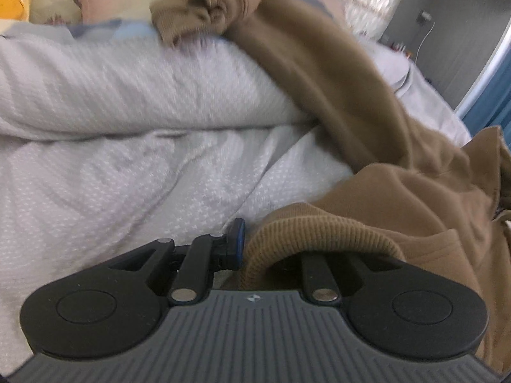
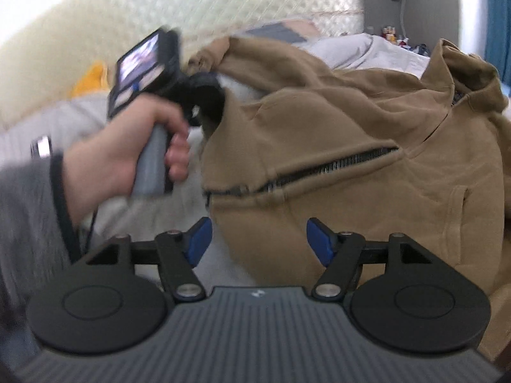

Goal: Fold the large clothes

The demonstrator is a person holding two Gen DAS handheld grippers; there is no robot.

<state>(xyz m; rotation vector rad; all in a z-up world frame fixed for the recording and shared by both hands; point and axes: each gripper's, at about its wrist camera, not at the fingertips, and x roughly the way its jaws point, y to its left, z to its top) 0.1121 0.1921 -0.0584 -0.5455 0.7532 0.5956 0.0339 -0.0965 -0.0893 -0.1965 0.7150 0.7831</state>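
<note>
Left tongs [image 1: 246, 249] pinch the brown hoodie's [image 2: 335, 127] hem (right tongs [image 2: 258, 239] gape).

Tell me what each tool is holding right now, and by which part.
The left tool is shut on the brown hoodie, gripping its ribbed hem band. The right tool is open over the hoodie, holding nothing.
</note>
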